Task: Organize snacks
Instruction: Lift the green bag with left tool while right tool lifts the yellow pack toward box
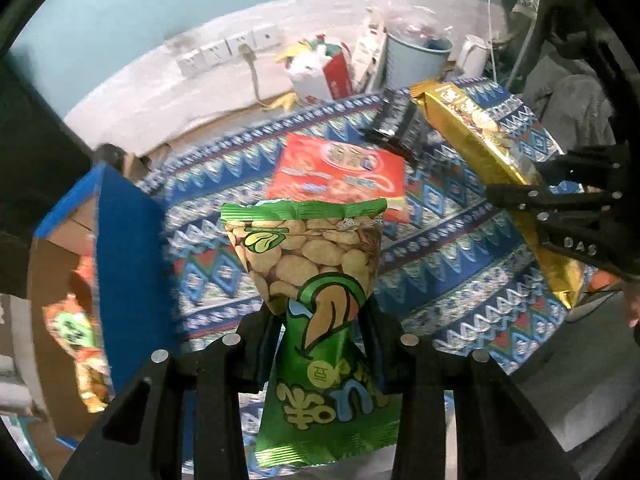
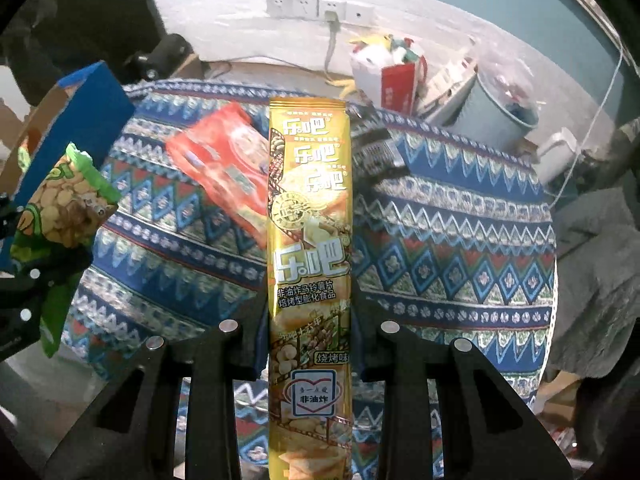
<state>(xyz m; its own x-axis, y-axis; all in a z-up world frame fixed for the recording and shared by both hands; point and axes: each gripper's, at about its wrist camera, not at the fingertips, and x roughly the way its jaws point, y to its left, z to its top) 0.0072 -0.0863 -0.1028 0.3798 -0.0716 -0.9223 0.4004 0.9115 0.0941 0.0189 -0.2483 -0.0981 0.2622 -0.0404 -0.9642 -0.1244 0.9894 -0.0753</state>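
Note:
My left gripper (image 1: 320, 336) is shut on a green bean-snack bag (image 1: 316, 280) and holds it upright above the patterned cloth; the bag also shows in the right wrist view (image 2: 64, 208). My right gripper (image 2: 310, 328) is shut on a long yellow chip pack (image 2: 310, 240), which also shows in the left wrist view (image 1: 492, 152). A red snack bag (image 1: 340, 176) lies flat on the cloth, also seen in the right wrist view (image 2: 224, 176). A dark packet (image 1: 400, 124) lies behind it. A blue-edged cardboard box (image 1: 120, 240) at left holds an orange snack bag (image 1: 80, 336).
The table has a blue patterned cloth (image 2: 440, 248). Behind it stand a light-blue bucket (image 2: 496, 112), a white-and-red bag (image 2: 384, 76) and a white kettle (image 2: 556, 156). Wall sockets (image 2: 320, 8) with a plugged cable are on the far wall.

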